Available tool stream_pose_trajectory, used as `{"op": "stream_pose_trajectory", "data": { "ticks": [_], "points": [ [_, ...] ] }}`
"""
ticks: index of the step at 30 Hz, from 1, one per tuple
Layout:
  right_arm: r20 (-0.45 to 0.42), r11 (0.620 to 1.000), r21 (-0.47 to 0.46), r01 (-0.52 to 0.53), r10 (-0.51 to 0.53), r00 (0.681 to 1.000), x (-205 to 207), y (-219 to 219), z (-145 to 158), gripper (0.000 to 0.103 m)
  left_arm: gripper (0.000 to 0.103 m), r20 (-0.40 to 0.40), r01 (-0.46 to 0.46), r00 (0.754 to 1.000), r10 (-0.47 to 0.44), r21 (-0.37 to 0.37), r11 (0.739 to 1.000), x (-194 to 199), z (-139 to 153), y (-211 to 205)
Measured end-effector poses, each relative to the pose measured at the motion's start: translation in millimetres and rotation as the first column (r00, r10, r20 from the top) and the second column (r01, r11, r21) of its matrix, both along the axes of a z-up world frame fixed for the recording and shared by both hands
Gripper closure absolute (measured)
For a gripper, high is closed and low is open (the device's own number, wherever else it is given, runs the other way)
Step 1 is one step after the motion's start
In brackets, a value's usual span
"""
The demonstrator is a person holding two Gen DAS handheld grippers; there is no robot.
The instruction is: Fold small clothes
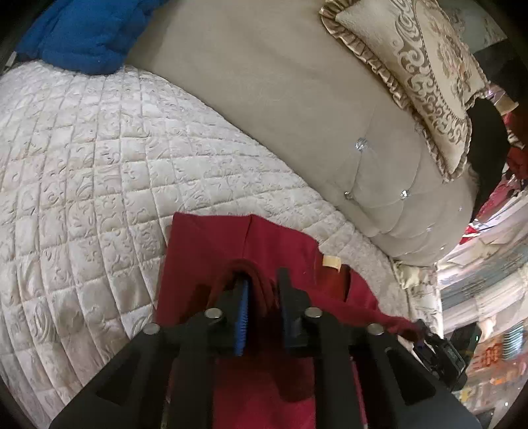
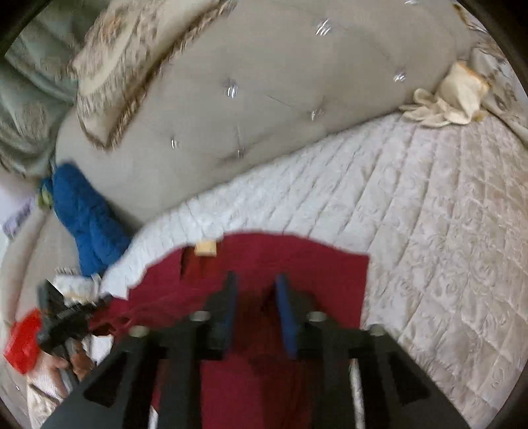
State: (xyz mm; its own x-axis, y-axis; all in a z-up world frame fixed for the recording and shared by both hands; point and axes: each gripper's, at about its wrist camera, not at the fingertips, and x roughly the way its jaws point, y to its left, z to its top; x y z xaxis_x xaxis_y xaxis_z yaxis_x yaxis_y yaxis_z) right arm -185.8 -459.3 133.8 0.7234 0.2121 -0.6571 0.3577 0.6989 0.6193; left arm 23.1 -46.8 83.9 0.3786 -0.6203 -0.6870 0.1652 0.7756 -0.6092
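Note:
A dark red garment [image 1: 211,264] with a tan label [image 1: 331,262] lies on the quilted white bedspread [image 1: 82,171]. My left gripper [image 1: 262,274] stands over it with a ridge of the red cloth between its jaws, which stand somewhat apart; part of the cloth drapes over the left finger. In the right wrist view the same garment [image 2: 316,267] and its label [image 2: 205,247] lie below my right gripper [image 2: 255,280], whose jaws are apart with only flat cloth beneath. The left gripper [image 2: 71,313] shows at the far left there, holding the garment's edge.
A beige tufted headboard [image 1: 264,99] runs behind the bed. An ornate ruffled pillow [image 1: 419,72] leans on it. A blue blanket [image 1: 85,29] lies at one end and also shows in the right wrist view [image 2: 85,217]. A cream cloth [image 2: 452,99] lies by the headboard.

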Motion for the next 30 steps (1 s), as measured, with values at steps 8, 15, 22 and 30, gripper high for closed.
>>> {"op": "stream_pose_trajectory", "data": {
  "ticks": [8, 15, 22, 30],
  "points": [
    [-0.049, 0.965, -0.133, -0.228, 0.223, 0.974, -3.8, 53.0, 8.5, 0.048, 0.081, 0.108, -0.071, 0.992, 0.068, 0.027, 0.997, -9.2, 20.4, 10.8],
    [-0.236, 0.963, -0.211, -0.170, 0.118, 0.965, 76.4, 43.7, -46.1, 0.057, 0.081, 0.031, -0.030, 0.999, 0.025, 0.172, 0.985, -1.9, -8.0, -5.0],
    [-0.126, 0.942, -0.331, -0.053, 0.011, 0.992, 39.1, 36.0, 1.5, 0.022, 0.081, 0.048, -0.034, 0.999, 0.024, 0.211, 0.977, -5.1, -9.5, 1.4],
    [-0.247, 0.925, -0.342, -0.168, 0.084, 0.965, 62.9, 36.3, -21.4, 0.096, 0.081, 0.056, -0.042, 0.998, 0.029, 0.241, 0.970, -6.2, -10.9, 0.6]
  ]
}}
